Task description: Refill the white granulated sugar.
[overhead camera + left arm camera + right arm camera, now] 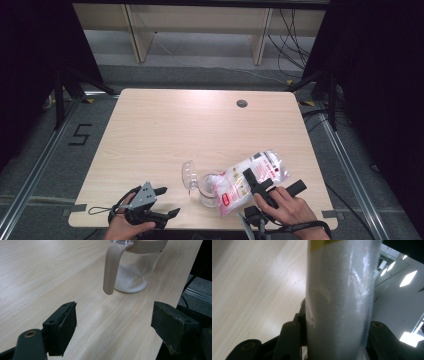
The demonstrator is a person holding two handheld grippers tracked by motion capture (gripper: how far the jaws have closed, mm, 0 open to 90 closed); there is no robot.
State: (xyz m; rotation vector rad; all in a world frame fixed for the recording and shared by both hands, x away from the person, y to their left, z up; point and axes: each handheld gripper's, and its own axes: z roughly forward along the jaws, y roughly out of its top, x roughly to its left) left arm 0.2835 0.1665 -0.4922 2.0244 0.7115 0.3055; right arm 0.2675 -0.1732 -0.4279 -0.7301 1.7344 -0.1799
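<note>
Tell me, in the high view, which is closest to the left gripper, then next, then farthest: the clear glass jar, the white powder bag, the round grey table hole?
1. Clear glass jar, just right of the left gripper.
2. White powder bag, past the jar, in the right gripper.
3. Round grey table hole, far edge.

A pale wooden desk (165,130) (round grommet (242,103) near its far edge) carries a jar (207,192) near the front.

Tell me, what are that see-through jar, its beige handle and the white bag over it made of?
The clear round jar looks like glass or hard clear plastic: white grains show through its glossy wall. Its beige handle looks like matte moulded plastic, smooth and evenly coloured. The white bag with red print, held in the right tool, looks like thin glossy plastic film: it wrinkles, shines, and shows grains inside.
</note>
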